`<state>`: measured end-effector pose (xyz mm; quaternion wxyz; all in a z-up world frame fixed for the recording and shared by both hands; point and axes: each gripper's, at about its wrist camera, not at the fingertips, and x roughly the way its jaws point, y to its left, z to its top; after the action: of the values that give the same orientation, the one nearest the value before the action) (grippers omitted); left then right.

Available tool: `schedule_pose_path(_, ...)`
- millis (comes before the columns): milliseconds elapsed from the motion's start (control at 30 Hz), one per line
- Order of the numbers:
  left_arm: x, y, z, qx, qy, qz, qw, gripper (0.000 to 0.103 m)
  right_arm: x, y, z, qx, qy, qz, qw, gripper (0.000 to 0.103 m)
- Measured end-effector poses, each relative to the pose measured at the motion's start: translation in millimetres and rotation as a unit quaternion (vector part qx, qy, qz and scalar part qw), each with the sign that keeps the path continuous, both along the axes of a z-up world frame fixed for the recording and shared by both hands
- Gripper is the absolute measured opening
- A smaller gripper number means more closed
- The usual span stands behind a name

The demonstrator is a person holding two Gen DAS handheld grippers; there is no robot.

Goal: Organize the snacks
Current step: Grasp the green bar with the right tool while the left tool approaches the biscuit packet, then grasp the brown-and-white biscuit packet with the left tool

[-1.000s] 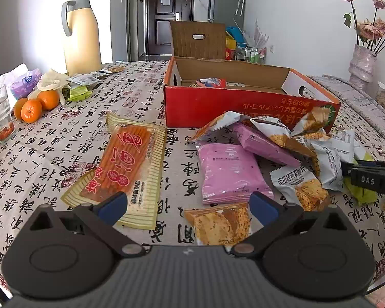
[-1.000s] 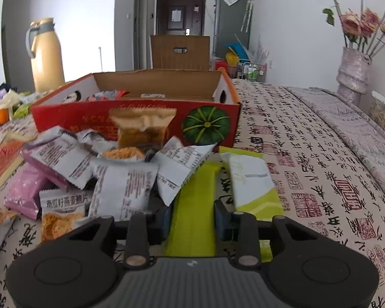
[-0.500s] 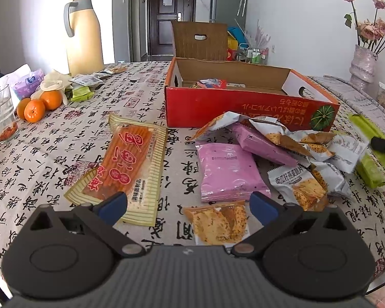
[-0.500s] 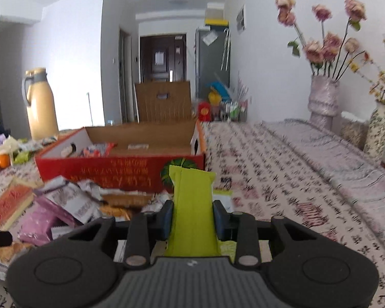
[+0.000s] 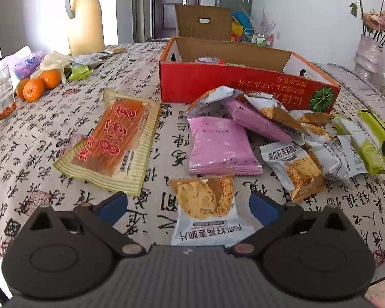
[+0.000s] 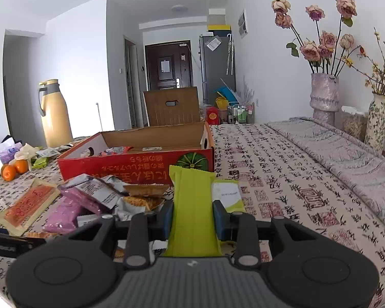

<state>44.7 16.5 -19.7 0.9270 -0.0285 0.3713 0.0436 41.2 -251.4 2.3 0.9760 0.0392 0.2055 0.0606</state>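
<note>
Left wrist view, lower edge of the frame: the left gripper hangs with its blue pads spread wide, and between them on the table lies an oat-crisp packet, which neither pad touches. Just beyond, at mid-frame, rest a pink packet and, to the left, a long orange snack pack, with a jumble of grey and pink packets on the right. Farther back stands the open red box, a few snacks already inside. At upper left are oranges and a yellow jug. In the right wrist view, the right gripper at lower centre is clamped on a green packet, lifted clear of the table, its top end overlapping the red box in the frame. A second green-and-white packet lies just to its right on the cloth.
</note>
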Motion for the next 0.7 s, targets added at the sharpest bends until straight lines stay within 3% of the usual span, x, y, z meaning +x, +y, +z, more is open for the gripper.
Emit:
schedule_pose_path(167,1.3,-6.0,-5.0,0.003,0.004,0.001,1.0000,0.102,-5.3,1.1,-3.2,0.003,0.003,0.004,1.000,0.031)
schedule_pose_path(367,-0.2,-11.5,-8.9,0.015,0.007,0.000,0.9999,0.089,-10.6,3.6,-6.1,0.006,0.006,0.010,1.000,0.031)
schedule_pose_path(567,-3.0,-14.0,-6.6,0.017,-0.001,-0.007,0.9998,0.069,-12.9,8.1,-7.2,0.005,0.008,0.016,1.000,0.031)
schedule_pose_path(700,-6.0,-14.4,-4.4,0.014,-0.007,-0.012,0.9998,0.047,-15.2,9.6,-7.5,0.006,0.008,0.018,1.000,0.032)
